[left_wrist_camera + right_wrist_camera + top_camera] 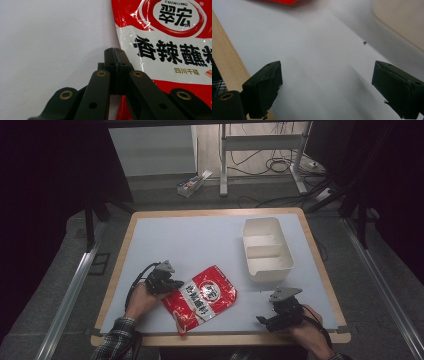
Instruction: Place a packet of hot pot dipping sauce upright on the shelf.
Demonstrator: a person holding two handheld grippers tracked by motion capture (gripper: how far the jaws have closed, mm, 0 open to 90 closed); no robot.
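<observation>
Your table (165,232) carries one red packet (202,297) and one white box (266,249). Your left gripper (172,284) is clamped tight at the packet's edge; whether it pinches the packet you cannot tell. Your right gripper (270,315) gapes wide over bare tabletop.

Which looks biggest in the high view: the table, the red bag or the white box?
1. Table, by far the biggest.
2. White box and red bag look about alike; the bag lies nearer the camera and is crumpled, so I would not rank them.

Black jaws, brass rivets; grey three-cornered plates; black cables; plaid sleeve (116,340)
</observation>
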